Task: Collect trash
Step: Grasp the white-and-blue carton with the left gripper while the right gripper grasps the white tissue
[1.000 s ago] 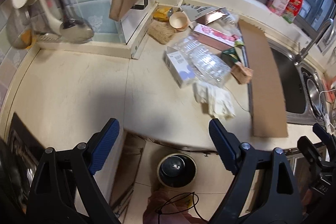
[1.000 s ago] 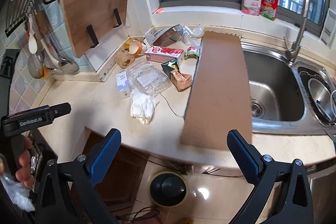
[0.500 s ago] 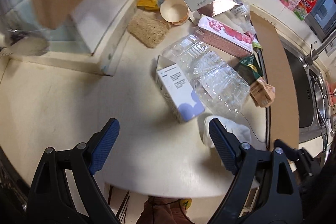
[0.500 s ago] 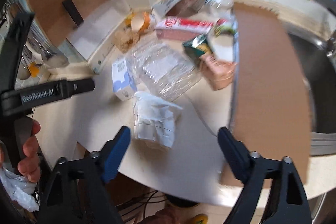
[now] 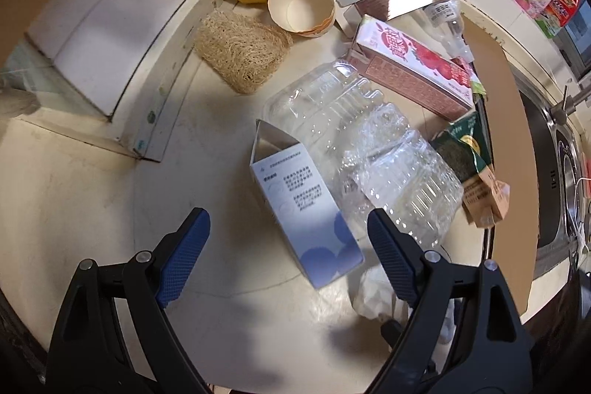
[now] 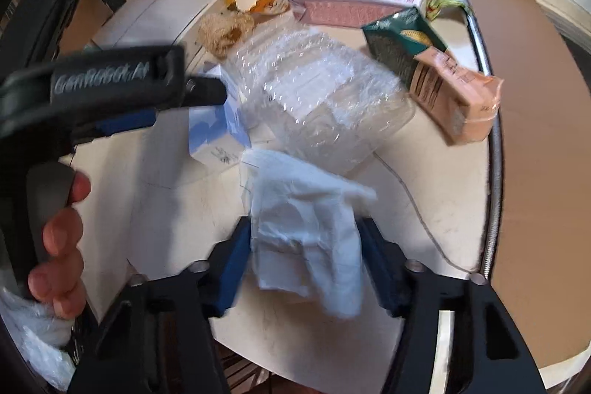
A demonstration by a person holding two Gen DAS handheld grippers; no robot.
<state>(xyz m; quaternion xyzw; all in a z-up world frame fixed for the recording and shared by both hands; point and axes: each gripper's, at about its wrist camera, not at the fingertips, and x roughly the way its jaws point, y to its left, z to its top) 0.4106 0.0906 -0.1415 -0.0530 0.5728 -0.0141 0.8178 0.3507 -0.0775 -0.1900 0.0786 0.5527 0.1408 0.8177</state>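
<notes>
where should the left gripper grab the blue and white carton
Across its two long side faces, near the closed blue end, coming from above. The carton lies flat on the counter with that end toward the open left gripper; the clear plastic tray crowds one side.

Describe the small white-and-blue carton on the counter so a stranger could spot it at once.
On the cream counter, left of the big cardboard sheet, lies a heap of trash. The carton lies at its near left edge, against the crushed clear plastic container. Nothing else there is white with blue blobs and an open, silver-lined end.
</notes>
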